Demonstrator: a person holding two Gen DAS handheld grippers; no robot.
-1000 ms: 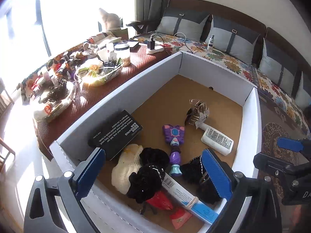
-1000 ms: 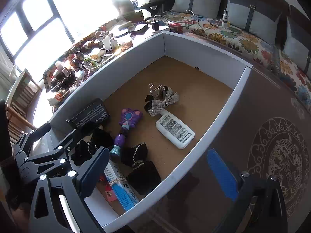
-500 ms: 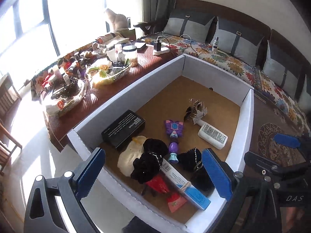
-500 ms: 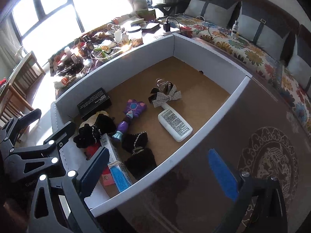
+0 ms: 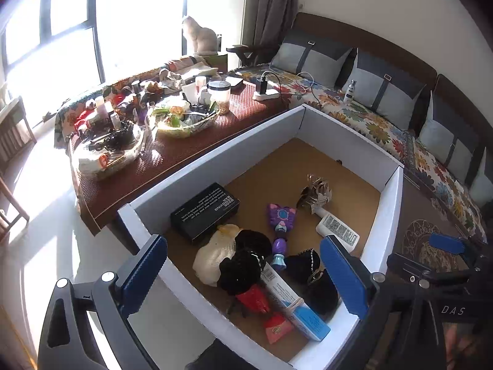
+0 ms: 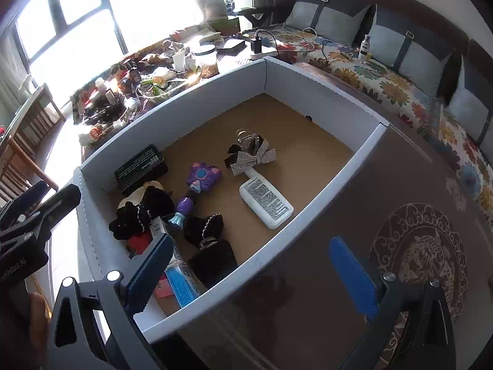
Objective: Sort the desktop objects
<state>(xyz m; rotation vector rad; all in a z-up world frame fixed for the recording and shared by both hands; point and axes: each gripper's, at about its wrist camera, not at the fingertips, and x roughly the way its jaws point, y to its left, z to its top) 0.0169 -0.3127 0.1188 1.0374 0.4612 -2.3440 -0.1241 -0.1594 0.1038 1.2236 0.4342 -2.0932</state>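
- Left claw (image 5: 243, 274): jaws spread wide, nothing between them; it hangs above the near corner of the white box (image 5: 382, 215).
- Right claw (image 6: 255, 274): jaws also wide apart and empty, poised over the box's right wall and the brown table (image 6: 354, 215) beside it.
- Box, near end: blue-ended carton (image 5: 295, 305), small red packet (image 5: 277, 323) and a red item lie against the near wall, crowded by black fabric pieces (image 5: 243, 265) and a cream cloth (image 5: 212, 256).
- Box, left wall: black carton (image 5: 205, 211) lies flat just beside it.
- Box, middle: purple toy wand (image 6: 197, 188) lies lengthwise; white bottle (image 6: 265, 199) lies near the right wall, its neck touching a glittery bow clip (image 6: 251, 155).
- Box, far end: bare cardboard floor.
- Beyond the box's left wall: cluttered side table (image 5: 172, 157) with bowls and jars.
- Judgement: sorting looks barely begun. Everything sits mixed in one heap, no groups visible, nothing gripped. All picks remain.
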